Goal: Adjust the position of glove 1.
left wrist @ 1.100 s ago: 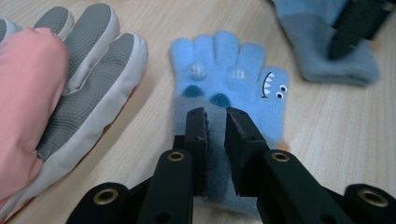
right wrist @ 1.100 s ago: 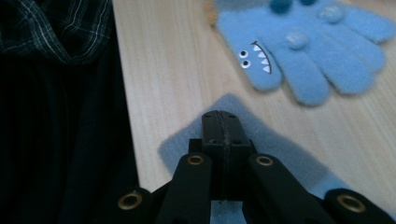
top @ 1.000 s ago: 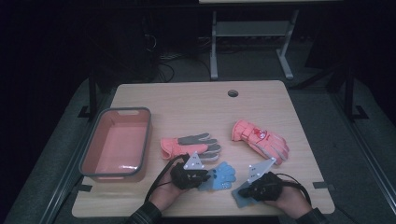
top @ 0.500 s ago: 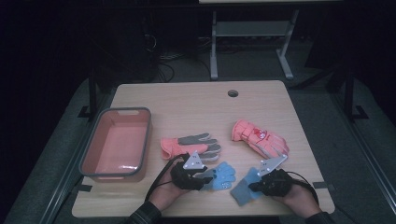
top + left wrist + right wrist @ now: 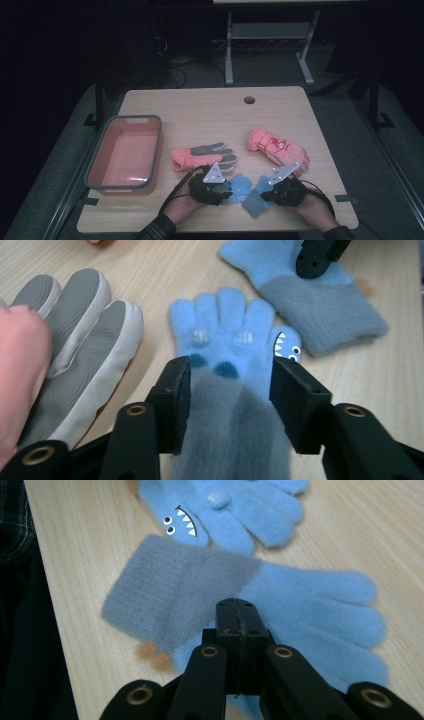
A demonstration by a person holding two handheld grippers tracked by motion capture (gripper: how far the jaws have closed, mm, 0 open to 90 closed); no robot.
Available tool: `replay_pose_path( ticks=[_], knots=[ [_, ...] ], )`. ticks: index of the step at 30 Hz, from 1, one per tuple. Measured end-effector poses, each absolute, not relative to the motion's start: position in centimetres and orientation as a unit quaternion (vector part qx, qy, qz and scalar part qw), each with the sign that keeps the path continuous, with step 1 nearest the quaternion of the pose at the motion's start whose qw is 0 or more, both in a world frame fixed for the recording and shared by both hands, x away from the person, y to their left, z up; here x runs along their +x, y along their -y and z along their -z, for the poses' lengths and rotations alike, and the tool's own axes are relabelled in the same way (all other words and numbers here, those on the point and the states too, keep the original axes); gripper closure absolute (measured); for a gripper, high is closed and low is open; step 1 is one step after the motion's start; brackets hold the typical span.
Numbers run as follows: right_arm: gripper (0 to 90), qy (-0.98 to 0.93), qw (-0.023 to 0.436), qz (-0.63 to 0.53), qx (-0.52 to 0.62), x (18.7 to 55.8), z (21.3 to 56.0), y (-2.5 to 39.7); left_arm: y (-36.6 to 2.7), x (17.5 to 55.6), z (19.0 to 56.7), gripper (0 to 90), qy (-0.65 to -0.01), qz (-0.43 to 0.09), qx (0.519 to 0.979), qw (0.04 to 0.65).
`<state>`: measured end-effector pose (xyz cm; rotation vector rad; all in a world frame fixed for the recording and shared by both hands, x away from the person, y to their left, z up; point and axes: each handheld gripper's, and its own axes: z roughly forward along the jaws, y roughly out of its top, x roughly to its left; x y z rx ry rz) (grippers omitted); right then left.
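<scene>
Two blue knit gloves with grey cuffs lie near the table's front edge. The one with a monster face (image 5: pixel 225 335) (image 5: pixel 240 185) has its cuff between the jaws of my left gripper (image 5: pixel 227 377) (image 5: pixel 226 190), which is open with a jaw on each side. The plain one (image 5: pixel 310 605) (image 5: pixel 254 201) lies just to its right. My right gripper (image 5: pixel 237 607) (image 5: pixel 266 194) is shut, its tip resting over this glove where the cuff meets the palm. No fabric shows between its jaws.
A pink glove with a grey palm (image 5: pixel 202 156) lies just beyond my left gripper, its fingers (image 5: pixel 85 340) beside the left jaw. A coral ski glove (image 5: pixel 277 145) sits at the right. A pink basin (image 5: pixel 100 165) stands at the left.
My right gripper drew back to the right, uncovering more of the plain blue glove, then came slightly back over it. The left gripper has stayed at the monster glove's cuff.
</scene>
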<state>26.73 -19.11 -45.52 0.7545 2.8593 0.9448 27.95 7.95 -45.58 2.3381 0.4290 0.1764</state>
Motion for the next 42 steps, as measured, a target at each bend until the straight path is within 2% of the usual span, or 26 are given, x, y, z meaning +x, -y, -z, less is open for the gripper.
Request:
replay_pose_path(
  ticks=[4, 8, 10, 15, 26, 42],
  knots=[
    [90.0, -0.922, 0.023, -0.304, 0.237, 26.8, 45.5, 19.2, -7.6, 27.9, 46.2, 62.8, -0.165, -0.073, 0.919, 0.351],
    [90.0, -0.916, 0.021, -0.318, 0.243, 26.4, 45.1, 19.5, -7.6, 28.0, 46.0, 83.0, -0.170, -0.078, 0.921, 0.341],
    [90.0, -0.914, 0.020, -0.325, 0.241, 26.1, 44.9, 19.9, -7.7, 28.0, 45.9, 86.4, -0.174, -0.076, 0.923, 0.334],
    [90.0, -0.916, 0.014, -0.320, 0.243, 25.0, 45.2, 20.6, -8.1, 28.3, 45.4, 88.2, -0.193, -0.072, 0.919, 0.336],
    [90.0, -0.916, 0.011, -0.306, 0.259, 23.3, 45.6, 21.7, -9.2, 28.5, 43.5, 88.5, -0.221, -0.052, 0.892, 0.392],
    [90.0, -0.918, 0.015, -0.317, 0.236, 25.4, 45.9, 18.8, -9.3, 28.6, 42.2, 88.5, -0.243, -0.057, 0.870, 0.426]
  ],
)
